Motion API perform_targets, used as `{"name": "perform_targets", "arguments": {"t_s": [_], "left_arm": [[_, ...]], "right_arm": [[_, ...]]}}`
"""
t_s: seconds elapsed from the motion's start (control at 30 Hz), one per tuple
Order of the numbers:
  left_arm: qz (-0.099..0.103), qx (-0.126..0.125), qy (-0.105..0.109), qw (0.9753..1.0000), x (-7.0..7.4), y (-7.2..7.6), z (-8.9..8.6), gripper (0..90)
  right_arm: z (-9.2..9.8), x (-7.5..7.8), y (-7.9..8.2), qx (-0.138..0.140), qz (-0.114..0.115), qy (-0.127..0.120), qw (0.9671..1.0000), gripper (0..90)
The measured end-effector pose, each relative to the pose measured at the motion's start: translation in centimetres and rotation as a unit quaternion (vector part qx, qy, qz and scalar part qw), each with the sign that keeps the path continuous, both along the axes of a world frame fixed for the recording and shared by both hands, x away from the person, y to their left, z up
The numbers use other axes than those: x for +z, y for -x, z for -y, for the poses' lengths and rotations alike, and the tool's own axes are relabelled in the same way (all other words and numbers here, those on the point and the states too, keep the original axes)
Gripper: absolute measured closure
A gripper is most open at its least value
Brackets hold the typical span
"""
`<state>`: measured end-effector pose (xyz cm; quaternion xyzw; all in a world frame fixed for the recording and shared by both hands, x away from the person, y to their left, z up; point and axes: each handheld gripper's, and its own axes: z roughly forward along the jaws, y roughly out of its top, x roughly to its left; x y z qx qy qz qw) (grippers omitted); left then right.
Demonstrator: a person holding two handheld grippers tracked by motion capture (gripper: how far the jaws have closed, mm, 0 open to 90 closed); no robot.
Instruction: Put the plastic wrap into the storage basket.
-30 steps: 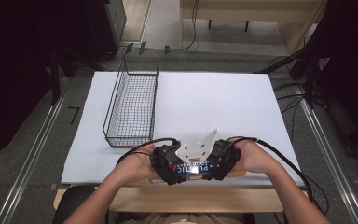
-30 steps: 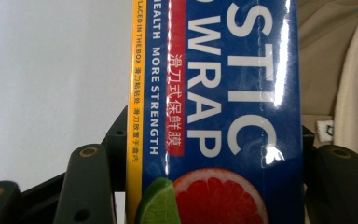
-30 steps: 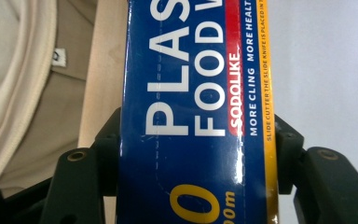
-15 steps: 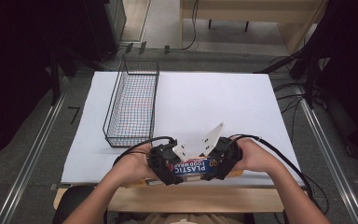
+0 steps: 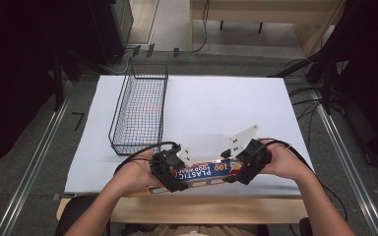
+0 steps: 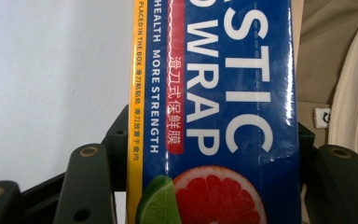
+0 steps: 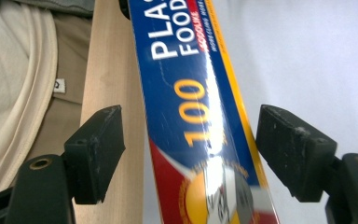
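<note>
A long blue box of plastic food wrap point(image 5: 204, 172) lies crosswise over the table's near edge, held between both hands. My left gripper point(image 5: 170, 169) has its end: in the left gripper view the box point(image 6: 214, 116) fills the gap and both jaws press its sides, so my left gripper point(image 6: 209, 158) is shut on it. My right gripper point(image 5: 246, 162) is at the other end. In the right gripper view the box point(image 7: 196, 107) runs between the jaws of my right gripper point(image 7: 189, 144), which stands open with a gap on the left side.
A black wire basket point(image 5: 138, 78) stands lengthwise on the left half of the white table sheet point(image 5: 226, 108). The wooden table edge point(image 5: 202, 209) runs just under the box, with the person's body close behind it.
The two grippers have drawn apart along the box, the right one sliding right, and more of the label now shows between them.
</note>
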<state>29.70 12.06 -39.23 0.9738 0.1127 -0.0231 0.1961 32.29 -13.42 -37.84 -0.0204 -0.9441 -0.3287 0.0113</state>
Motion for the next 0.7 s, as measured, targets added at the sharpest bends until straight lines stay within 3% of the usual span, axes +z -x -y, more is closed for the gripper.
{"name": "perform_targets", "arguments": {"t_s": [0.3, 0.5, 0.7], "left_arm": [[-0.001, 0.024, 0.001, 0.9997, 0.1, -0.4, -1.1, 40.2], [-0.001, 0.037, 0.002, 0.9993, 0.3, -0.7, -1.8, 40.2], [-0.006, 0.046, 0.013, 0.9988, 0.6, -0.9, -2.4, 40.1]], "right_arm": [[2.6, 0.5, -0.5, -0.053, 0.016, -0.022, 0.9982, 23.4], [4.7, 0.4, -0.9, -0.087, 0.015, -0.043, 0.9951, 20.4], [7.0, -0.3, -1.6, -0.123, 0.031, -0.065, 0.9899, 20.5]]}}
